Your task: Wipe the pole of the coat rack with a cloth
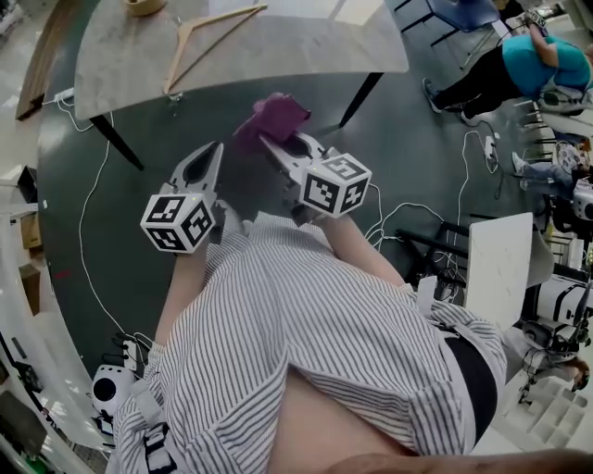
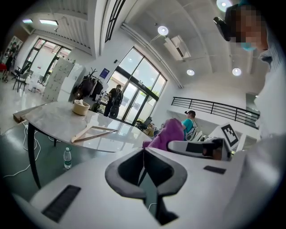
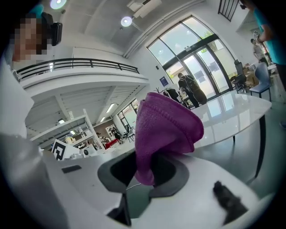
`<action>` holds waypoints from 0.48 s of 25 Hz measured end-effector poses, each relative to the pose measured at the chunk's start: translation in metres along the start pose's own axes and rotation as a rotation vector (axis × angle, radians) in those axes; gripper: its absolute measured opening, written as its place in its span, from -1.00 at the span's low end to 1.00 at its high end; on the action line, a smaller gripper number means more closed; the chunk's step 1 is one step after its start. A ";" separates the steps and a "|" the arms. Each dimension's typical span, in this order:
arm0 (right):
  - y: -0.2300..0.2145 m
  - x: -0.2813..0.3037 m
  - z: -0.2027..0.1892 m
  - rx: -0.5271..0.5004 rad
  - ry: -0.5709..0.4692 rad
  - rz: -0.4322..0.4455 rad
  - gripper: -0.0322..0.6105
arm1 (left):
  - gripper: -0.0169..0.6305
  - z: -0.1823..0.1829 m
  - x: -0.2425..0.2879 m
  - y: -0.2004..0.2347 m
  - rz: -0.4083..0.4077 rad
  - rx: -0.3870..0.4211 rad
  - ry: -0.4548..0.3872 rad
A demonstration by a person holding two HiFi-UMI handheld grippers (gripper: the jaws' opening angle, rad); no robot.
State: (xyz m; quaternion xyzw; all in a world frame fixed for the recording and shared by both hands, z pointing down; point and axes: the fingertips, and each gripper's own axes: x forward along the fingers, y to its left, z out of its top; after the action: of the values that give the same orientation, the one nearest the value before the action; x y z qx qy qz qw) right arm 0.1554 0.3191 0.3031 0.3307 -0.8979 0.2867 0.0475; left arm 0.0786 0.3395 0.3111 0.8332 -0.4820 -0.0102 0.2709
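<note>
By near edge of marble-top table point(image 1: 278, 46), over dark floor: R gripper point(image 3: 145, 176) w/ jaws clamped on purple cloth point(image 3: 165, 129), cloth bunched up out of jaw throat & flopped over tips, its lower end hidden btw the pads. Just beside it, L gripper point(image 2: 144, 154) w/ jaws pressed together, nothing btw them, clear of cloth. On tabletop, well apart from both: wooden hanger point(image 1: 208, 37) lying flat, tan round item point(image 1: 146, 6) cut off by top edge in head view; small bottle point(image 2: 67, 158) below table edge, label too small to read.
</note>
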 end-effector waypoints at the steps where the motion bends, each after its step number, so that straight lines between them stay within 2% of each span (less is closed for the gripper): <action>1: -0.001 0.004 0.001 0.003 0.002 0.000 -0.65 | -0.90 0.001 0.002 0.002 -0.003 -0.002 0.001; 12: -0.039 0.060 0.033 0.013 -0.011 -0.032 -0.65 | -0.90 0.037 0.058 0.047 -0.035 0.005 0.011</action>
State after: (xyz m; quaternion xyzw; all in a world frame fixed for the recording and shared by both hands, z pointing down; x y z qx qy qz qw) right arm 0.1365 0.2426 0.3115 0.3470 -0.8908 0.2900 0.0451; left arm 0.0622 0.2581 0.3157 0.8422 -0.4661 -0.0093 0.2710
